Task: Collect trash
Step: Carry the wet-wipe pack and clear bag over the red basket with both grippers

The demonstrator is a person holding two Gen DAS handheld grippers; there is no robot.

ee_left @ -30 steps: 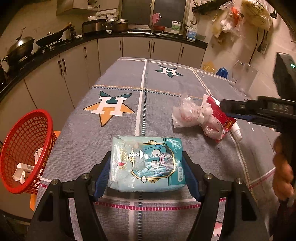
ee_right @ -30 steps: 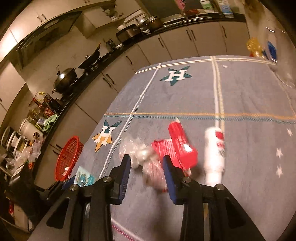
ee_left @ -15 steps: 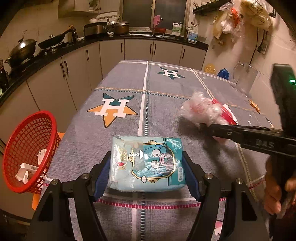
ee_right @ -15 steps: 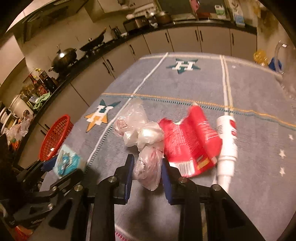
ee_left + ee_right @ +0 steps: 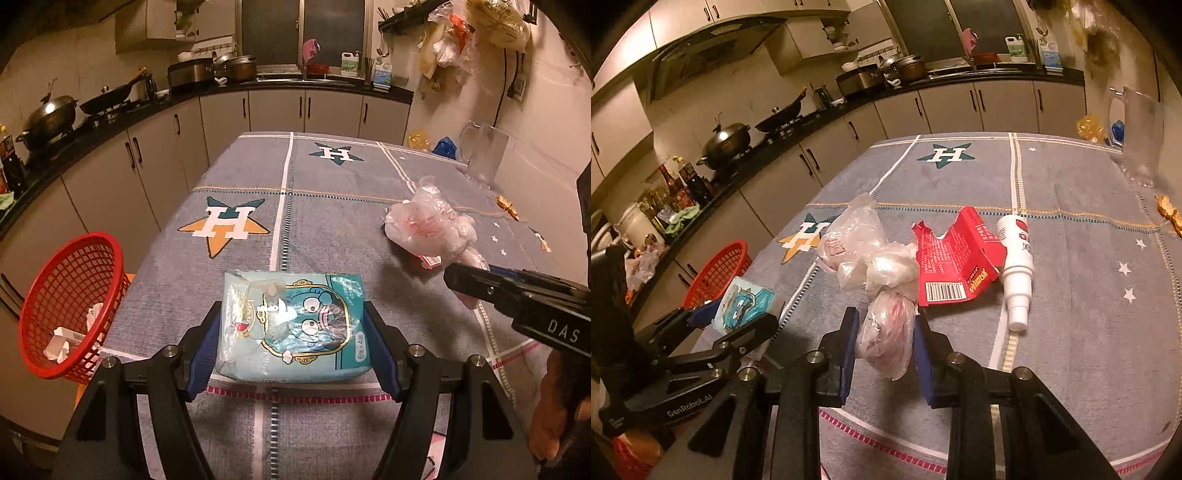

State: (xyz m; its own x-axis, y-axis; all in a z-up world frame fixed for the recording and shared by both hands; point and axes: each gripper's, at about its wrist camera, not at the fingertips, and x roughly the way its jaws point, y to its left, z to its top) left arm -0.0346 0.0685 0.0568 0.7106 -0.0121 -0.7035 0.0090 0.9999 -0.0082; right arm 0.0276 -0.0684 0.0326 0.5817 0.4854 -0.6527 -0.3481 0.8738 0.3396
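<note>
My left gripper (image 5: 291, 332) is shut on a light-blue cartoon tissue pack (image 5: 291, 325) and holds it over the table's near edge; the pack also shows in the right wrist view (image 5: 744, 304). My right gripper (image 5: 884, 332) is closed around the lower end of a crumpled clear plastic bag (image 5: 875, 269), which trails up across the table. The bag also shows in the left wrist view (image 5: 428, 227). A red torn wrapper (image 5: 955, 262) and a white bottle (image 5: 1017, 266) lie beside the bag. A red mesh basket (image 5: 70, 302) with paper scraps stands left of the table.
The table has a grey star-patterned cloth (image 5: 332, 206). A clear glass jug (image 5: 482, 155) stands at the far right corner, with yellow and blue items near it. A small gold wrapper (image 5: 1169, 216) lies at the right edge. Kitchen counters with pots run along the left and back.
My right gripper has closed in on the plastic bag's lower end and the bag has been drawn toward the near edge. The left gripper still holds the tissue pack, nearly unmoved.
</note>
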